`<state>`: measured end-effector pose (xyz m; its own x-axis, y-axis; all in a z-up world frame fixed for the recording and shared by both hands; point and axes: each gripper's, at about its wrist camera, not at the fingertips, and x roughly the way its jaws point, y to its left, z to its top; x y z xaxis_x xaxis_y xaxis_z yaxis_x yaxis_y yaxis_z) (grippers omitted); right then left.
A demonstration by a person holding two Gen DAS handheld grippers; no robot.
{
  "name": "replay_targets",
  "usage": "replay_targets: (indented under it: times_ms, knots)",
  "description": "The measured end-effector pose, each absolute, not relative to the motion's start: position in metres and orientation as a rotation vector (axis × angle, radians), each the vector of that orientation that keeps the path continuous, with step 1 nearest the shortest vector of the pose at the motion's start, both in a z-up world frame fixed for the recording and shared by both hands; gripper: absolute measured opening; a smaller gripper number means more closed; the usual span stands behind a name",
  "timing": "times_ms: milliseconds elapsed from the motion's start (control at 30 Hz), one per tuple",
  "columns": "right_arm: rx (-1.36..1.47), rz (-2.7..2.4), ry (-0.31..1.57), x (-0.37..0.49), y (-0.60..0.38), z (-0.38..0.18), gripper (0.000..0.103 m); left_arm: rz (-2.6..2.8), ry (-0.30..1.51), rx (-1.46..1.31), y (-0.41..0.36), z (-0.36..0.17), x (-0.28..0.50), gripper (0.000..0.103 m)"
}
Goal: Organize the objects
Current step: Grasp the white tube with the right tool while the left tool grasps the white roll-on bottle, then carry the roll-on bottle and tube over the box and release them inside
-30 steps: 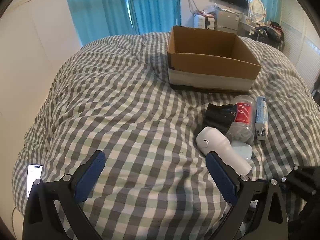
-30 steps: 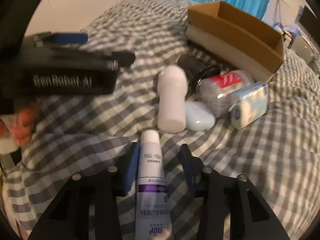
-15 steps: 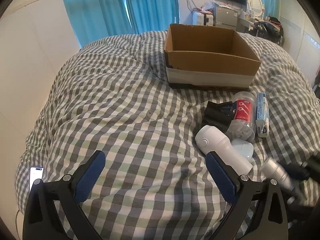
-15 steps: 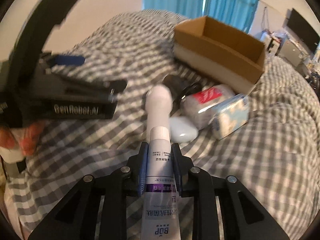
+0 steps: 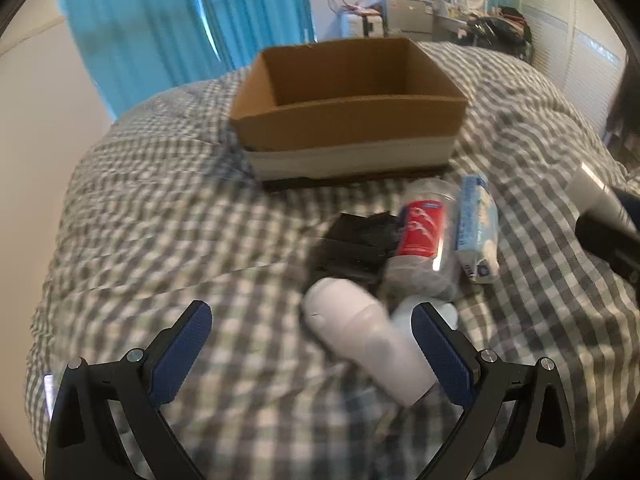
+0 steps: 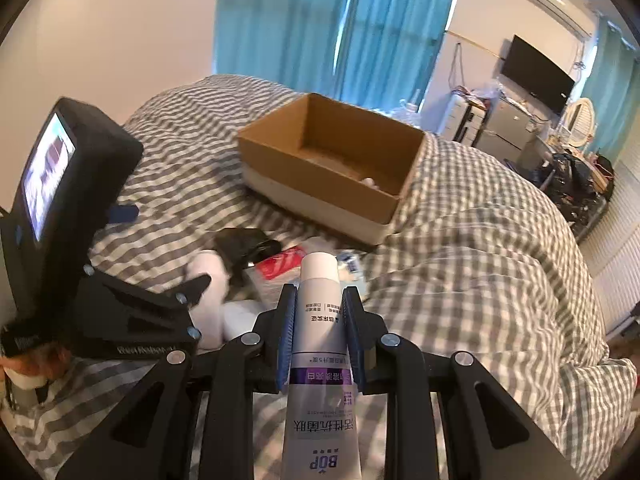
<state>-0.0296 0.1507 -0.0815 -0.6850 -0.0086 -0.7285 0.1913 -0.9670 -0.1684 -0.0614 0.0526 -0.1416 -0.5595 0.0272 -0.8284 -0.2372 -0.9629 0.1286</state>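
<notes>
A: On the bed (image 5: 152, 216), under its checked cover, what is the largest item?

B: An open cardboard box (image 5: 348, 120), upright toward the far side. From the right wrist view a small pale thing lies on its floor near one wall; it is too small to tell what it is.

A: Next in size?

B: A cluster lying just in front of the box. A white cylinder (image 5: 368, 340) lies on its side nearest the left gripper (image 5: 316, 344). Beside it lie a clear jar with a red label (image 5: 424, 236), a black bundle (image 5: 356, 244) and a blue-and-white packet (image 5: 476, 228). Jar and packet lie side by side, apparently touching. A small white case (image 5: 404, 312) sits against the cylinder's far side.

A: State of the left fingers?

B: Spread wide, holding nothing. The cylinder's end lies between them in this view; contact cannot be confirmed.

A: And the right gripper (image 6: 319, 320)?

B: Its fingers (image 6: 286, 328) are clamped on a white tube (image 6: 320, 360) with a purple band, cap pointing forward. The tube is off the bed, above the cluster, with the box beyond it.

A: Anything else?

B: A hand (image 6: 24, 364) at the left edge of the right wrist view carries the left gripper.
</notes>
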Motion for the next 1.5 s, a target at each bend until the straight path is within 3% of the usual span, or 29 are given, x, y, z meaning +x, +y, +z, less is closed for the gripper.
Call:
replay_targets:
  times_ms: [200, 400, 633, 700, 800, 1100, 1500]
  knots:
    - [1.218, -2.775, 0.304, -0.038, 0.167, -0.087, 0.023, 2.516, 0.368, -1.478, 0.066, -0.171, -0.07, 0.09]
    - [1.243, -2.754, 0.252, -0.041, 0.173, -0.098, 0.023, 2.465, 0.264, -1.513, 0.062, -0.18, -0.08, 0.077]
    - [1.265, -2.738, 0.229, -0.042, 0.176, -0.104, 0.023, 2.412, 0.116, -1.584, 0.053, -0.194, -0.095, 0.076]
    - [1.265, -2.742, 0.227, -0.042, 0.176, -0.103, 0.023, 2.446, 0.145, -1.586, 0.052, -0.194, -0.093, 0.061]
    - [1.263, -2.753, 0.234, -0.04, 0.175, -0.101, 0.023, 2.447, 0.159, -1.573, 0.05, -0.19, -0.087, 0.054]
    - [1.209, -2.798, 0.242, -0.027, 0.172, -0.088, 0.023, 2.502, 0.162, -1.455, 0.041, -0.154, -0.062, 0.053]
    - [1.069, -2.841, 0.235, -0.011, 0.16, -0.041, 0.023, 2.657, 0.178, -1.112, 0.036, -0.065, -0.033, 0.053]
